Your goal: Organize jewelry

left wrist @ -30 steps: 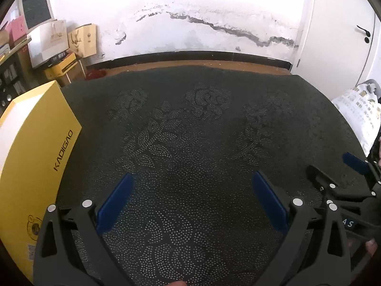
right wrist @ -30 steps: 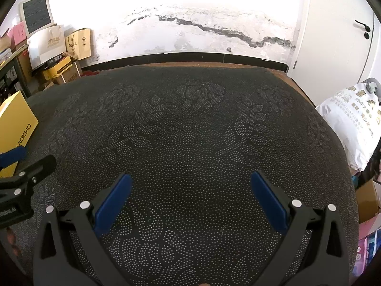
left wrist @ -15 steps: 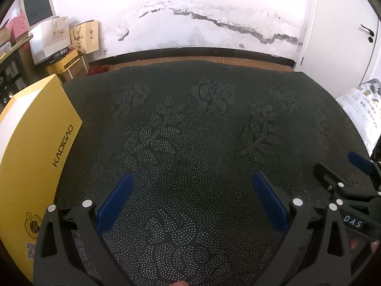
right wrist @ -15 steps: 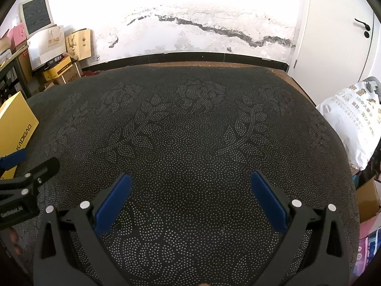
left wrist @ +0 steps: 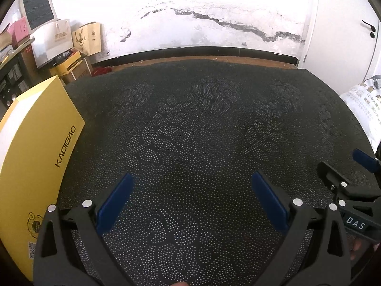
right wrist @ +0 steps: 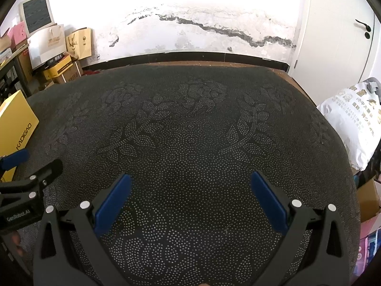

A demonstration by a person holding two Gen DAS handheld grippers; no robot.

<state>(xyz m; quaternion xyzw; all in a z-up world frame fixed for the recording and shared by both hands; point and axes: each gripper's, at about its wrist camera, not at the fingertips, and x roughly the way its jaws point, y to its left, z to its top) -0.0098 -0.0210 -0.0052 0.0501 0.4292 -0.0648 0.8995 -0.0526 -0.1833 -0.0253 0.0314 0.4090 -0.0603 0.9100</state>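
Observation:
No jewelry shows in either view. A yellow box (left wrist: 35, 166) marked KADIGAO lies on the left side of the dark patterned tablecloth (left wrist: 202, 119); its corner also shows in the right wrist view as the yellow box (right wrist: 16, 124). My left gripper (left wrist: 193, 186) hovers open over the cloth, to the right of the box, with nothing between its blue pads. My right gripper (right wrist: 190, 186) is open too, empty, over the cloth's middle. Each gripper appears at the edge of the other's view: the right gripper (left wrist: 345, 169) and the left gripper (right wrist: 35, 162).
Beyond the table's far edge stands a cracked white wall (right wrist: 202, 28). Cardboard boxes and paper bags (left wrist: 59, 43) pile up at the back left. A white printed sack (right wrist: 352, 119) sits off the table's right side, beside a white door (right wrist: 333, 35).
The left wrist view has tilted up and shifted slightly, so the wall and far table edge sit lower in the frame. The right gripper has barely moved. Both stay open.

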